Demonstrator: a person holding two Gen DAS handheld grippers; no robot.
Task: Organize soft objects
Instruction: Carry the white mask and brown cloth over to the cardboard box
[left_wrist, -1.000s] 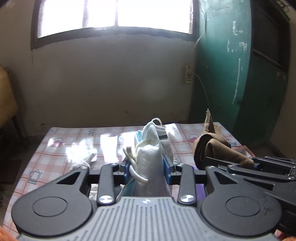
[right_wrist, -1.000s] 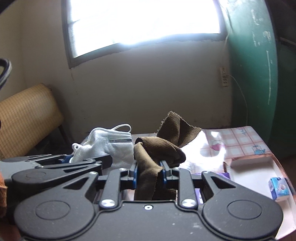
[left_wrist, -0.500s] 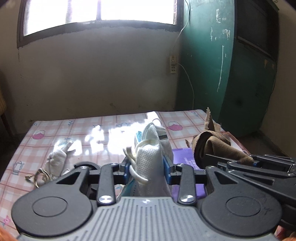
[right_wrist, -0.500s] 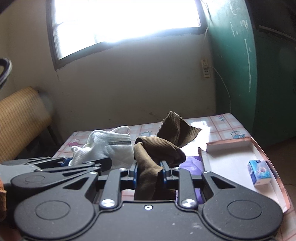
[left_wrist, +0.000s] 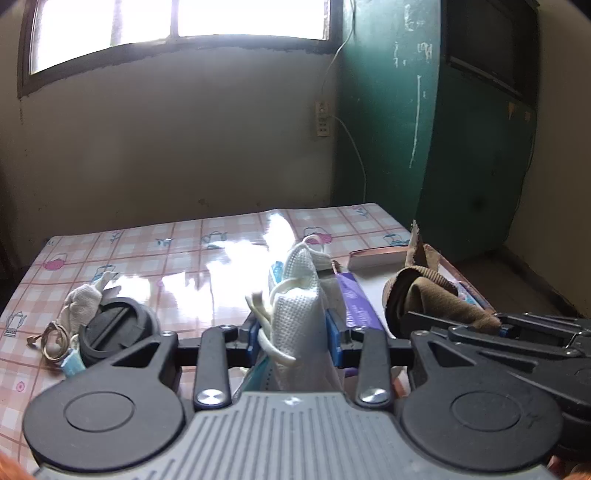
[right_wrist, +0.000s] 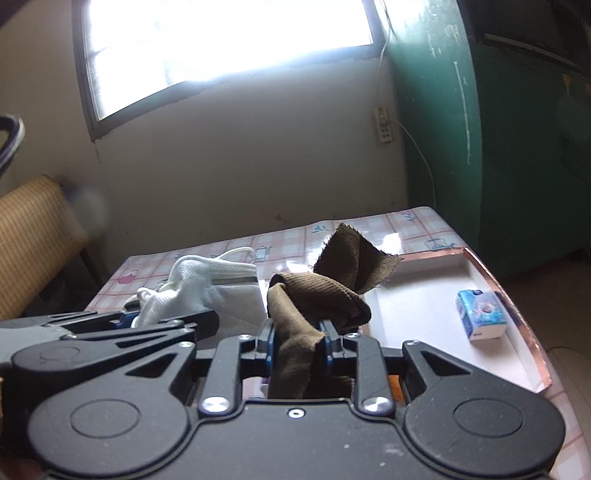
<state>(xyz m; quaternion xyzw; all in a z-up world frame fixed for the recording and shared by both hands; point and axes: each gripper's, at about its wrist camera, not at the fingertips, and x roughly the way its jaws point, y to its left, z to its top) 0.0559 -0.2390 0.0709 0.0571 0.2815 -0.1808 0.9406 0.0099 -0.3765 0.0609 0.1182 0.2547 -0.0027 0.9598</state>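
Both grippers moved nearer the tray (right_wrist: 517, 317); white mask (left_wrist: 299, 295) upright.

Black hand-held gripper (left_wrist: 293, 332), blue pads

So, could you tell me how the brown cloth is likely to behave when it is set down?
The brown cloth is probably floppy: it folds and droops over the right tongs. Its raised corner suggests some body. It should slump, not roll.
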